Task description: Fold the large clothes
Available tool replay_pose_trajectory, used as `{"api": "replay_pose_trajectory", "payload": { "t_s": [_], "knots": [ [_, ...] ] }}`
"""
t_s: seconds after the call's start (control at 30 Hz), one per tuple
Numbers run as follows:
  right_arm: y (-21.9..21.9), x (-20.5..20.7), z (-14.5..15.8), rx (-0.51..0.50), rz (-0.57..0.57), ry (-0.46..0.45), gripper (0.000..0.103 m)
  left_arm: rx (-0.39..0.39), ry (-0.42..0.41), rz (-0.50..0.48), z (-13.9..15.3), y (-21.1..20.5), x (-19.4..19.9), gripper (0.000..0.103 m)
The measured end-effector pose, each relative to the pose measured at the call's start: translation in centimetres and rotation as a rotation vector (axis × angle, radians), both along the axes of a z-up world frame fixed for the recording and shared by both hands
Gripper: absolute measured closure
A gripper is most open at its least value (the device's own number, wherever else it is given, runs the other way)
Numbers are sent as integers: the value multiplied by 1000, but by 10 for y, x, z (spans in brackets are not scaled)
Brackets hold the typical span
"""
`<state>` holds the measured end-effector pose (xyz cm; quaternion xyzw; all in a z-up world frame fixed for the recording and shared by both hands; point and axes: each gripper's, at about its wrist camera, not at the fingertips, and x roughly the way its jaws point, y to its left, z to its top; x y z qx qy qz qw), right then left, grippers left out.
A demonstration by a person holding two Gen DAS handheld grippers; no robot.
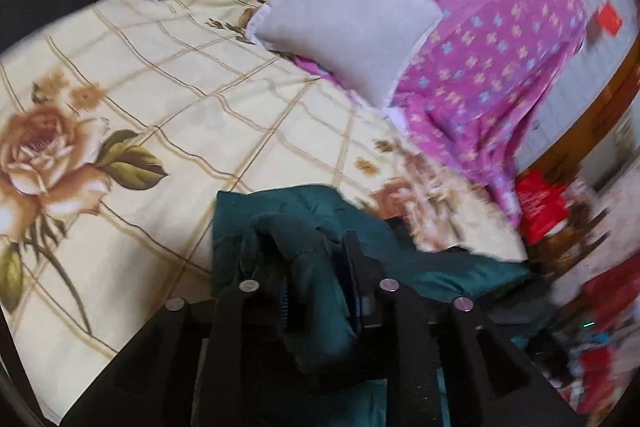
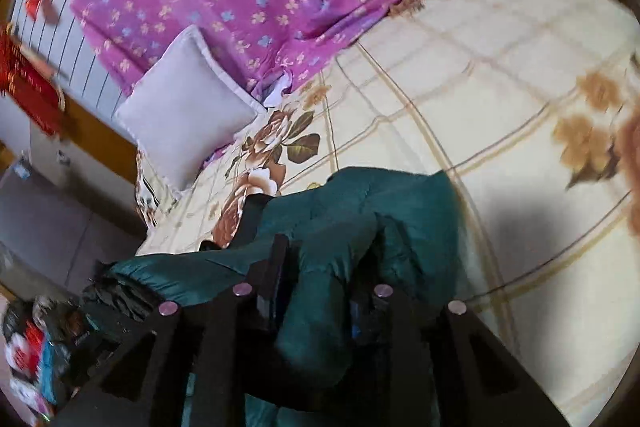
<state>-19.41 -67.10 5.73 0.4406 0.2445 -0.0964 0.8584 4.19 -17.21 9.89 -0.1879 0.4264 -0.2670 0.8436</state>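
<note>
We hold the left tool [image 1: 310, 247] low over the near edge of the bed [image 1: 168, 75], tipped forward and slightly toward the headboard, its two dark fingers clamped on a bunched fold of the dark green jacket [image 1: 320, 223] — the cloth fills the gap between them and hangs down past the tool's body. Our right tool [image 2: 328, 247] sits in a matching pose, angled across the bed, and it too is clamped on a thick roll of the green jacket [image 2: 360, 211], which bulges up between the fingers.

The jacket lies at the bed's near edge, on the cream bedspread with its rose print; part of it stretches sideways from each tool, and the rest drops below the frame. Further up the bed a pale grey pillow [image 1: 344, 11] leans against a purple flowered quilt [image 1: 492, 27]. Both views are blurred toward the room's edge.
</note>
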Motion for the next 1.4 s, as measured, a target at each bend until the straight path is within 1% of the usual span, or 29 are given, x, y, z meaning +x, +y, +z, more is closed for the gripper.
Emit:
{"api": "replay_pose_trajectory", "payload": {
  "t_s": [0.03, 0.07, 0.1, 0.13, 0.17, 0.2, 0.23, 0.3, 0.37, 0.4, 0.43, 0.47, 0.53, 0.57, 0.67, 0.7, 0.77, 0.8, 0.83, 0.9, 0.93, 1.0, 1.03, 1.07, 1.1, 1.2, 1.27, 1.33, 1.4],
  "knots": [
    [-1, -1, -1, 17, 0, -13, 71, -35, -6, -7, 7, 8, 0, 92],
    [-3, -2, 0, 34, 2, -32, 66, -46, -18, -7, 13, 12, -2, 91],
    [-5, -5, 5, 44, 4, -65, 50, -56, -43, -3, 21, 18, -4, 87],
    [-4, -8, 12, 36, -2, -89, 30, -50, -66, 12, 29, 22, -6, 79],
    [-3, -12, 20, 16, -17, -104, 24, -43, -97, 40, 36, 27, -10, 74],
    [-2, -16, 26, -2, -32, -112, 17, -41, -115, 58, 41, 29, -12, 67],
    [-1, -23, 38, -32, -55, -123, 17, -46, -136, 77, 46, 34, -17, 67],
    [3, -36, 55, -57, -69, -155, 17, -46, -137, 85, 48, 36, -21, 67],
    [16, -47, 71, -102, -62, -190, 16, -16, -143, 77, 48, 29, -29, 67],
    [25, -46, 79, -144, -39, -181, 14, 14, -148, 74, 47, 22, -33, 67],
    [37, -40, 86, -200, 3, -148, 14, 50, -153, 63, 44, 12, -36, 67],
    [52, -29, 89, -260, 50, -94, 14, 76, -156, 49, 42, 1, -37, 67],
    [78, -5, 89, -367, 112, 2, 14, 130, -162, 25, 32, -19, -41, 67],
    [89, 8, 87, -417, 135, 41, 14, 170, -163, 20, 27, -30, -42, 67],
    [107, 41, 74, -504, 178, 134, 14, 290, -151, 26, 9, -54, -38, 67],
    [109, 50, 68, -527, 179, 163, 14, 337, -145, 37, 1, -62, -33, 67],
    [106, 67, 55, -579, 149, 240, 14, 387, -130, 48, -10, -68, -25, 67],
    [101, 74, 48, -579, 139, 262, 14, 399, -123, 48, -15, -69, -21, 66],
    [95, 80, 38, -557, 132, 285, 14, 400, -115, 48, -20, -69, -16, 64],
    [85, 90, 23, -511, 114, 314, 14, 383, -97, 48, -27, -67, -9, 64],
    [83, 94, 19, -515, 106, 323, 13, 383, -89, 53, -29, -67, -6, 64],
    [86, 102, 16, -544, 107, 362, 12, 404, -102, 49, -30, -71, -6, 64],
    [89, 104, 17, -562, 115, 384, 12, 422, -112, 40, -29, -72, -8, 64],
    [91, 104, 20, -565, 121, 393, 12, 422, -117, 37, -27, -72, -9, 64],
    [92, 99, 25, -561, 122, 390, 12, 412, -121, 34, -23, -68, -13, 64],
    [93, 65, 47, -537, 109, 292, 12, 373, -127, 37, -15, -58, -19, 64],
    [94, 45, 57, -552, 102, 264, 12, 352, -137, 46, -9, -49, -27, 64],
    [93, 26, 61, -578, 63, 262, 12, 361, -152, 50, -9, -45, -31, 64],
    [85, 14, 53, -578, 17, 264, 12, 395, -142, 38, -16, -47, -30, 64]
  ]
}}
